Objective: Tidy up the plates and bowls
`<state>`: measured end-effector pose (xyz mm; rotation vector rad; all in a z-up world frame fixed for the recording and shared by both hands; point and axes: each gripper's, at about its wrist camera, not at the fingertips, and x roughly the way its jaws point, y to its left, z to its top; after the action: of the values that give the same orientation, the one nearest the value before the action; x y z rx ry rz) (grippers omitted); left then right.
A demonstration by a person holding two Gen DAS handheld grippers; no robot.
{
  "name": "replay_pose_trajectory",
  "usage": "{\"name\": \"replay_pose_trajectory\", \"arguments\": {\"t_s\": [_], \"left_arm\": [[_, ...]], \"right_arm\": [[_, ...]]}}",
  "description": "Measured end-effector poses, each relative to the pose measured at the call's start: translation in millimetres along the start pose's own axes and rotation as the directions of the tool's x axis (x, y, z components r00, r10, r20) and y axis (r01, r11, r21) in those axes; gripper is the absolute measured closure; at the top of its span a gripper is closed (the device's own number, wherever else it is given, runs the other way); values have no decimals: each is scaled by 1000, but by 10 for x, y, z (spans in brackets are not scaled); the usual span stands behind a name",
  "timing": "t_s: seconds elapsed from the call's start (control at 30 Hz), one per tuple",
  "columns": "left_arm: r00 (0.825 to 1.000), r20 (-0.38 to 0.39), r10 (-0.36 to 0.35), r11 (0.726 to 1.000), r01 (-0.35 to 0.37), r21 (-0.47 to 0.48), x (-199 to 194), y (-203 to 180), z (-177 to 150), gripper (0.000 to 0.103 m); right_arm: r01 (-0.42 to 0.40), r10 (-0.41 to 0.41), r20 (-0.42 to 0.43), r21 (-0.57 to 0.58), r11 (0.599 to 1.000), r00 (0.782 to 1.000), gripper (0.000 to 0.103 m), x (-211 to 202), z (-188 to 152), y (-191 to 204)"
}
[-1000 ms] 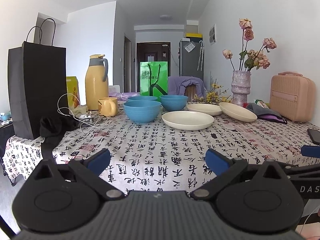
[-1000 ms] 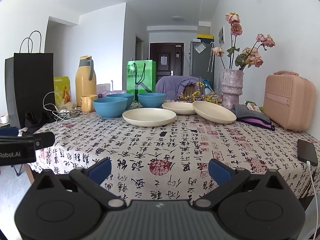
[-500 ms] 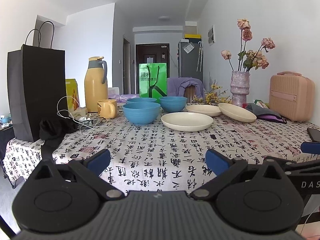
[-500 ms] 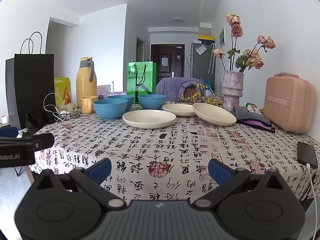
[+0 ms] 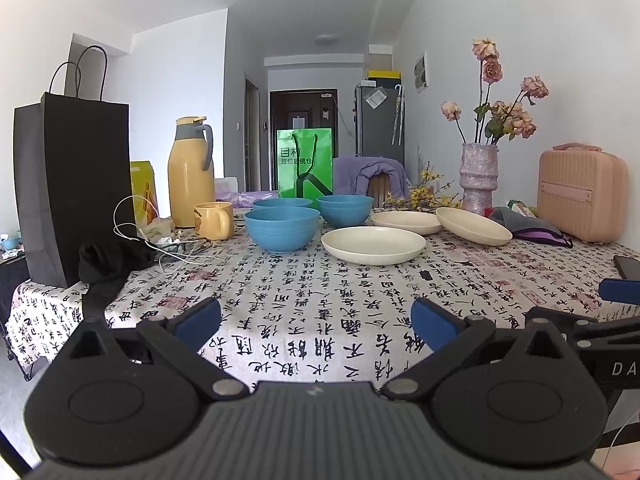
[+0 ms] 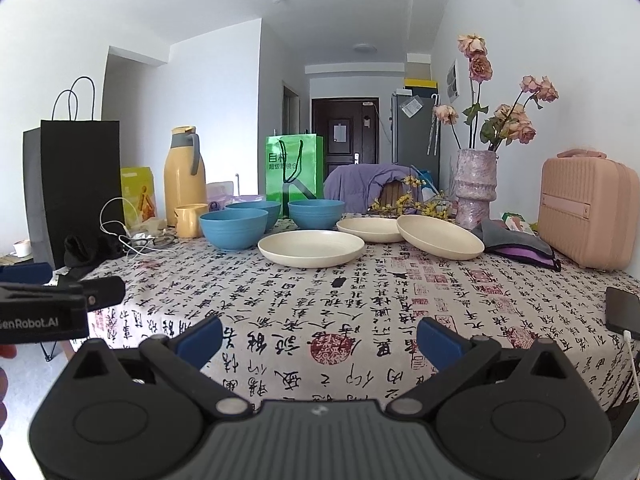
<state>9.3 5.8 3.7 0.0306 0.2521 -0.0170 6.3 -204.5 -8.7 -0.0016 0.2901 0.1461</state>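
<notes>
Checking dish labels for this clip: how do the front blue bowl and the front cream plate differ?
The blue bowl is deep with tall curved sides; the cream plate is shallow and wide. The bowl is blue, the plate cream. The bowl sits left near the yellow mug; the plate sits right of it, nearer the other plates. Both rest upright, empty and ungripped on the tablecloth.

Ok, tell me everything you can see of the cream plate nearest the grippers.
The nearest cream plate is round, shallow, with a low raised rim, matte and plastic-looking, and empty. It lies flat on the calligraphy-print tablecloth, right of the front blue bowl, in front of two more cream plates. Nothing seems to touch it.
</notes>
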Motion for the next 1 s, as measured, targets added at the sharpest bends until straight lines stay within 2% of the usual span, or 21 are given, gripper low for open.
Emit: {"name": "replay_pose_trajectory", "arguments": {"t_s": [0.2, 1.0], "left_arm": [[1000, 3, -2, 1000, 2, 1, -1, 2, 0, 0], [1000, -8, -8, 1000, 8, 5, 14, -19, -19, 0]], "right_arm": [[-1, 1, 22, -25, 1000, 1000, 0, -32, -2, 41], [46, -45, 7, -52, 998, 999, 0, 5, -27, 78]]}}
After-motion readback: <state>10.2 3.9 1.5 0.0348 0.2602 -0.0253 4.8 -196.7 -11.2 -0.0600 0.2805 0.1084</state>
